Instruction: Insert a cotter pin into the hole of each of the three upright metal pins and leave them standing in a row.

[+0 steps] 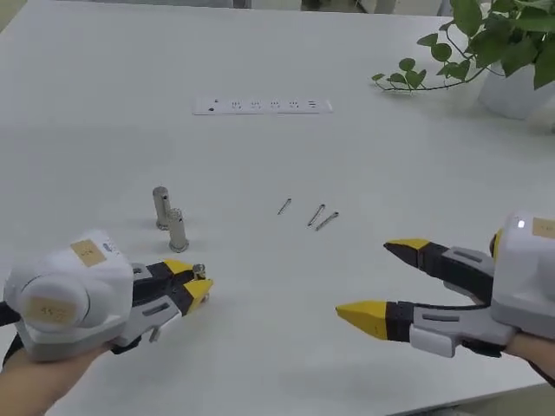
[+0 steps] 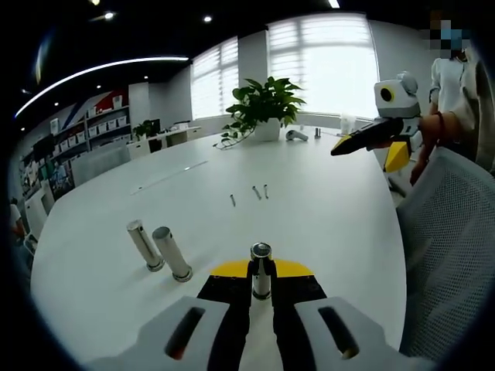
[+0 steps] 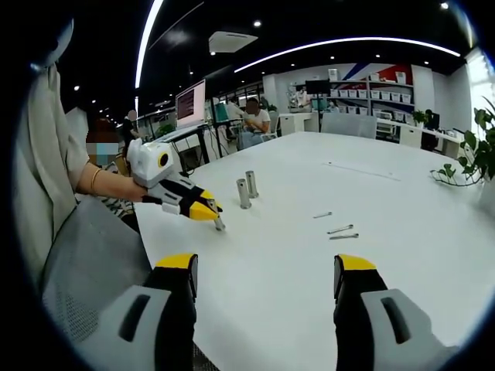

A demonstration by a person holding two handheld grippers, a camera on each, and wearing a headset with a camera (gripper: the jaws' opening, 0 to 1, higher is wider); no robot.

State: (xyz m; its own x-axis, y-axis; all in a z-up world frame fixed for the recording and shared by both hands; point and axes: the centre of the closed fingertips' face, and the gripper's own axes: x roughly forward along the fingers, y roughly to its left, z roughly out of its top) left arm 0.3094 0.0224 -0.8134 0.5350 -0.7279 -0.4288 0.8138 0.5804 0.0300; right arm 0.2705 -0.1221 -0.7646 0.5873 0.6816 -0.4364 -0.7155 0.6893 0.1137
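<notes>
My left gripper (image 1: pixel 198 282) (image 2: pixel 261 277) is shut on one metal pin (image 2: pixel 261 270) (image 1: pixel 199 271), held upright just above the table near the front left. Two more metal pins (image 1: pixel 161 208) (image 1: pixel 178 230) (image 2: pixel 145 245) (image 2: pixel 172 253) stand upright close together behind it. Three small cotter pins (image 1: pixel 284 206) (image 1: pixel 316 215) (image 1: pixel 327 221) (image 2: pixel 256 192) (image 3: pixel 338 229) lie loose on the table in the middle. My right gripper (image 1: pixel 386 279) (image 3: pixel 264 277) is open and holds nothing, to the right of the cotter pins and nearer the front edge.
A white power strip (image 1: pixel 262 106) lies at the back of the white table (image 1: pixel 373 156). A potted plant (image 1: pixel 499 43) (image 2: pixel 267 104) stands at the back right corner. People sit at desks far behind in the right gripper view.
</notes>
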